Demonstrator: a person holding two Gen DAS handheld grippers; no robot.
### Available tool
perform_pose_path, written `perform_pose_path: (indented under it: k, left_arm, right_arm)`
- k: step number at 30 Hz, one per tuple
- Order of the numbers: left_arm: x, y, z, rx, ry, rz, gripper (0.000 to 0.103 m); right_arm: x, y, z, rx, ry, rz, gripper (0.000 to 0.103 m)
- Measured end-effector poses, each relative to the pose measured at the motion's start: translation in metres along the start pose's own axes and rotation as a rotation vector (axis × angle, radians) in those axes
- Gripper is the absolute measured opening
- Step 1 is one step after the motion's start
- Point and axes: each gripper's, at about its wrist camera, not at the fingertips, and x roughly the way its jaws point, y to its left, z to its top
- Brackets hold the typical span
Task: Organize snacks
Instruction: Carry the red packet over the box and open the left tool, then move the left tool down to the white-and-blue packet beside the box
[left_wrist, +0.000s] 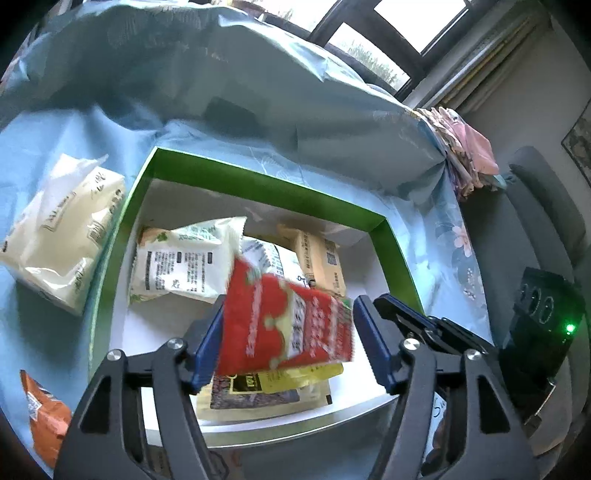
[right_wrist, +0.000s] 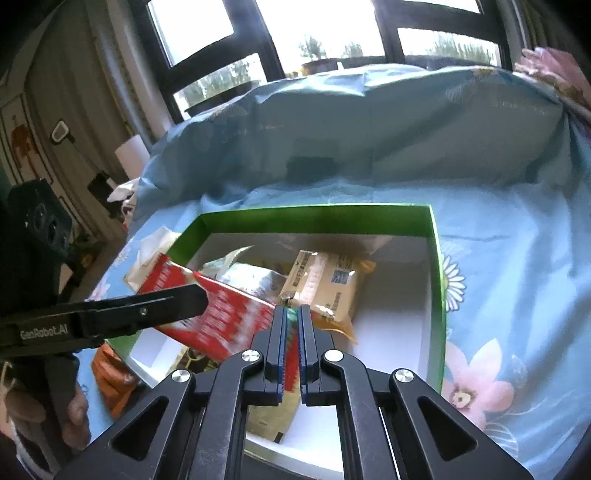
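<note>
From the left wrist, the left gripper (left_wrist: 284, 336) stands released, its blue pads apart, and the red packet (left_wrist: 288, 325) hangs blurred between them above the green box (left_wrist: 266, 192), which already contains other packets. From the right wrist, the right gripper (right_wrist: 292, 332) is clenched, pinching the red packet's (right_wrist: 218, 314) near edge over the box (right_wrist: 436, 258).

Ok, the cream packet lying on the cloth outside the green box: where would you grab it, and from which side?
The cream packet lies flat and puffed on the blue cloth, so probably pinch its thin crimped far end, coming from above, clear of the green box wall beside it.
</note>
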Motion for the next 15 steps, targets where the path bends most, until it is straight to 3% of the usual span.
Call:
perform_pose_path:
  k: [4, 11, 15]
  left_arm:
    - [-0.007, -0.002, 0.002, 0.011, -0.027, 0.023, 0.079]
    - [-0.016, -0.007, 0.002, 0.045, -0.061, 0.079, 0.083]
    - [-0.02, -0.009, 0.002, 0.054, -0.071, 0.096, 0.084]
  right_arm:
    - [-0.005, 0.003, 0.001, -0.013, -0.013, -0.026, 0.004]
    - [-0.014, 0.005, 0.003, -0.019, -0.029, -0.072, 0.009]
    - [-0.021, 0.006, 0.003, -0.012, -0.05, -0.088, 0.05]
